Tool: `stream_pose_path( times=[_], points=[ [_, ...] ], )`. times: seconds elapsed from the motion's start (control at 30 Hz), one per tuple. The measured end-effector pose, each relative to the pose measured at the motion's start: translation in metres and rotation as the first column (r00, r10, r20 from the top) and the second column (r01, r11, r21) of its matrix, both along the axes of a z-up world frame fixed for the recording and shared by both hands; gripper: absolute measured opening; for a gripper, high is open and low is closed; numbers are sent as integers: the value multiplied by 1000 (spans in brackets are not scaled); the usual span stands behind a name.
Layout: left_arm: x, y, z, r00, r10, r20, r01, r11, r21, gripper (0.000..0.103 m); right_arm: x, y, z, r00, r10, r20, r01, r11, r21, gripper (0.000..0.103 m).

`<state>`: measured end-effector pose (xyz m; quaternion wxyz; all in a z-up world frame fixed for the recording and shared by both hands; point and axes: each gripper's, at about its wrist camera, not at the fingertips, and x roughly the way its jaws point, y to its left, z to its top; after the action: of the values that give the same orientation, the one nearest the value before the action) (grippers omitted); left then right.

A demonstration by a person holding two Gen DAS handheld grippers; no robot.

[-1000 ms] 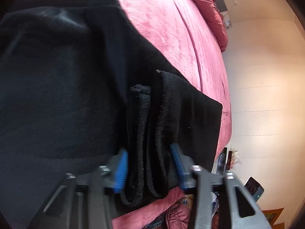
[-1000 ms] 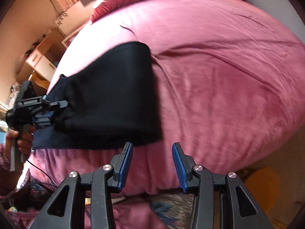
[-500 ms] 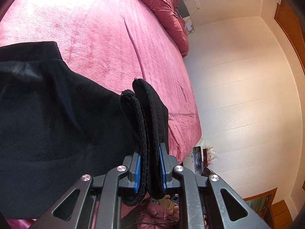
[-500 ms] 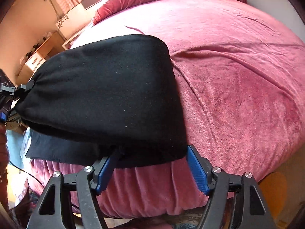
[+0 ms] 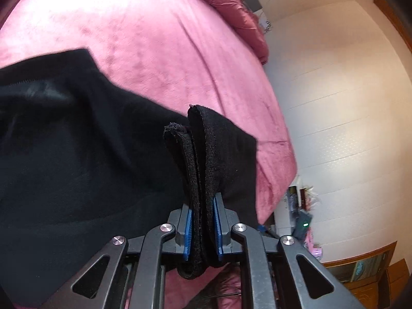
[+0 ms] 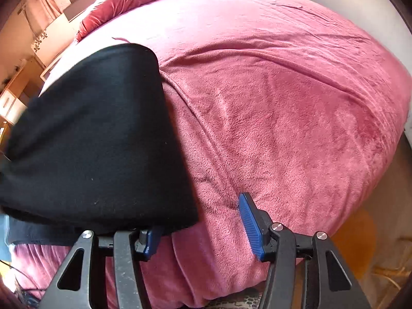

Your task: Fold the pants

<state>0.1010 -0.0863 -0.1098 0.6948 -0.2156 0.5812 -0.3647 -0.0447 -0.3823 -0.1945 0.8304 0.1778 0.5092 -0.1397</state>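
Black pants (image 5: pixel 77 154) lie folded on a pink plush bed cover (image 5: pixel 167 38). My left gripper (image 5: pixel 202 206) is closing, its blue pads pressing a doubled stack of the pants' edges that stands up between them. In the right wrist view the pants (image 6: pixel 97 141) fill the left side, raised in a hump. My right gripper (image 6: pixel 200 219) is closing at their near right corner. Its left finger is tucked under the cloth's edge, and its right pad (image 6: pixel 248 221) rests on the bare bed cover (image 6: pixel 283 103). Only that corner and cover lie between the pads, unpinched.
A red duvet (image 5: pixel 239 7) is bunched at the bed's far end. A pale wall (image 5: pixel 334 103) and small clutter (image 5: pixel 301 206) lie beyond the bed's right edge. Wooden drawers (image 6: pixel 10 103) stand at far left, and an orange round thing (image 6: pixel 360 244) sits on the floor.
The left jaws closed onto the pants' stacked edges and lifted them. The right gripper dropped to the pants' corner, spread wide, then narrowed with its left finger under the cloth.
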Motion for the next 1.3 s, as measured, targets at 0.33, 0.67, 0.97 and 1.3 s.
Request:
stream_pose_path(
  times=[0.33, 0.67, 0.97, 1.3],
  points=[
    [-6, 6, -38, 1000, 6, 16, -8, 991, 130, 18, -15, 26, 8, 990, 122, -76, -122, 992, -4, 63],
    [-16, 59, -17, 991, 117, 70, -129, 974, 184, 27, -11, 67, 80, 954, 284, 91, -281, 958, -50, 63],
    [-35, 185, 5, 918, 394, 53, -396, 892, 218, 27, 71, 202, 54, 871, 486, 78, -487, 873, -2, 63],
    [-105, 402, -36, 508, 826, -244, -808, 555, 198, 34, 88, 218, 9, 873, 482, 80, -485, 874, 36, 67]
  ],
)
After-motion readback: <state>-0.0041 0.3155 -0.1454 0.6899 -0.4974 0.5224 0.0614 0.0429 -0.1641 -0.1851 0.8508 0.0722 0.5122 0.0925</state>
